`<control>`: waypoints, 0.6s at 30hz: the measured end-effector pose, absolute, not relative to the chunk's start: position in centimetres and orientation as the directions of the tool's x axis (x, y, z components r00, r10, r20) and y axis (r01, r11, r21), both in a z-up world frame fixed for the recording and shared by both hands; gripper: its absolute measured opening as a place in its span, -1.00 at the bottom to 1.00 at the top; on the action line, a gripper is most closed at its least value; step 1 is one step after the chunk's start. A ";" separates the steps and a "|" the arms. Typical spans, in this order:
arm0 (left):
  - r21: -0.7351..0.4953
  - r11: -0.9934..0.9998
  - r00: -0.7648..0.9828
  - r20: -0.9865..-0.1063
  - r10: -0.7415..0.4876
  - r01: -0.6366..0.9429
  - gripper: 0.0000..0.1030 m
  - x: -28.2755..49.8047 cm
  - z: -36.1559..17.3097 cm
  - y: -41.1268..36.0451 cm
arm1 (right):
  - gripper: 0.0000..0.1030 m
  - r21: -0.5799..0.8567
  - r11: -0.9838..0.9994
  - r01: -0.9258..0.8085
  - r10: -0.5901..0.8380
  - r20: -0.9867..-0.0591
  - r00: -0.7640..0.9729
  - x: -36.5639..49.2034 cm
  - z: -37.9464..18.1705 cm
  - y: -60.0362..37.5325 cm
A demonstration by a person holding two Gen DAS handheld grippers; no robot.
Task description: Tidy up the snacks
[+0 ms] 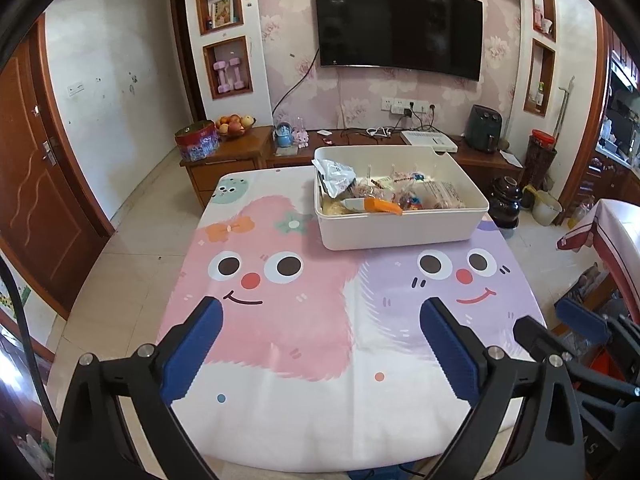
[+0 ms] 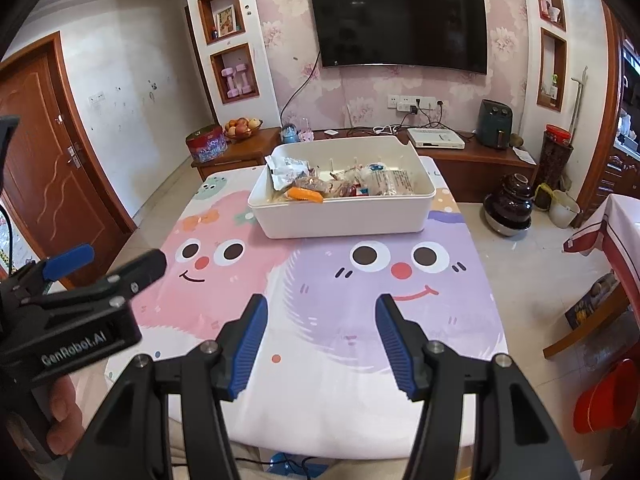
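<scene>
Lying in the bin (image 1: 394,236), snacks (image 1: 392,196) sit beyond both fingers (image 1: 192,348).

My feeds: bright, even daylight; soft shadows; faint glare on TV (image 1: 400,26); strong fisheye bending, dark corners; focus sharp

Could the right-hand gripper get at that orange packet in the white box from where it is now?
Probably yes. The right gripper is open and holds nothing, the cartoon tablecloth between it and the white box is bare, the box has no lid, and the orange packet lies on top near the front wall.
</scene>
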State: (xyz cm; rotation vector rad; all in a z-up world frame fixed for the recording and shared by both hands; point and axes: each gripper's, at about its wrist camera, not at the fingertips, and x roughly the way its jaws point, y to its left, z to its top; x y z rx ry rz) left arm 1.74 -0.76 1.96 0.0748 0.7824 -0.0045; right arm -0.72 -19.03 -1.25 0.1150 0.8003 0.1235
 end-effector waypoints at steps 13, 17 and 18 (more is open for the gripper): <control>0.055 0.997 0.671 -0.741 0.005 0.053 0.92 2.3 0.9 -0.9 | 0.10 0.168 0.985 -0.036 0.148 -0.725 0.672 0.0 -1.7 -19.6; 0.056 0.996 0.665 -0.747 0.000 0.063 0.92 2.4 0.5 -1.2 | 0.10 0.169 0.985 -0.038 0.150 -0.726 0.671 0.0 -1.7 -19.6; 0.056 0.996 0.663 -0.748 -0.001 0.065 0.92 2.4 0.5 -1.3 | 0.10 0.170 0.985 -0.037 0.151 -0.727 0.670 0.1 -1.7 -19.6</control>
